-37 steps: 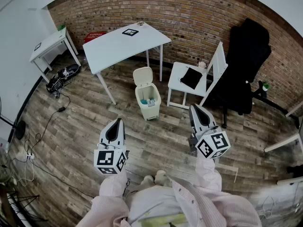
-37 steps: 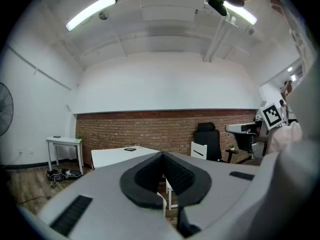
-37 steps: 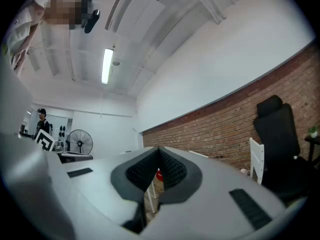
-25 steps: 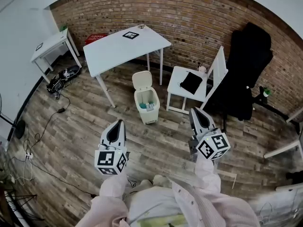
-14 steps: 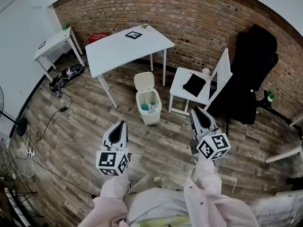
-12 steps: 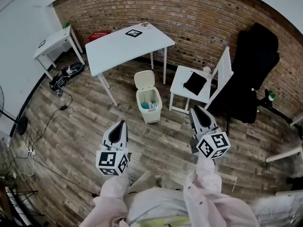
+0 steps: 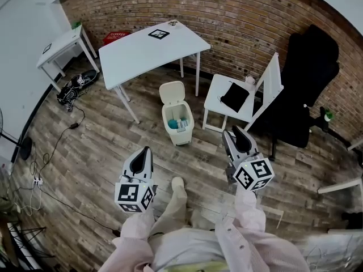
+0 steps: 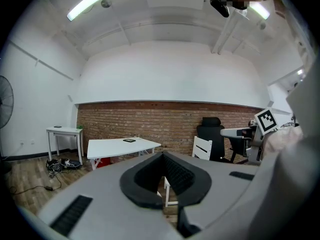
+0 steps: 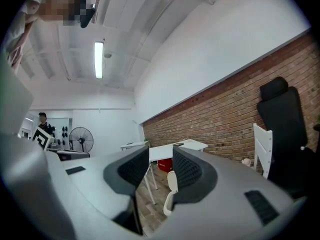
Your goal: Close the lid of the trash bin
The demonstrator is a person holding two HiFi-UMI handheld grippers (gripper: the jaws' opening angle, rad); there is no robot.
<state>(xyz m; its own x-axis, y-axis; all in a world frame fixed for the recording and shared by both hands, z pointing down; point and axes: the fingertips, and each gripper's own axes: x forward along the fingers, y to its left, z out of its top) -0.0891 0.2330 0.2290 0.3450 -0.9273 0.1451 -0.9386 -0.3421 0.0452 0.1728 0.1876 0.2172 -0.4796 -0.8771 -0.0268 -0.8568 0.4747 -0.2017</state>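
Trash bin – cream, on the plank floor mid-room, between the white table on its far left and the white chair just to its right. Lid stands upright at the far side, bin open, items inside.

Left gripper – near left, pointing toward the bin, well apart from it; fingers closed together, nothing held.

Right gripper – near right, beside the chair's near corner; fingers narrowly apart, have just been opening, nothing between them – the bin shows far beyond the gap.

Black pouch – on the chair seat.

Black office chair – right, against the brick wall.

Small side table, shoes, cables – far left.

Only bare floor lies between grippers and bin.
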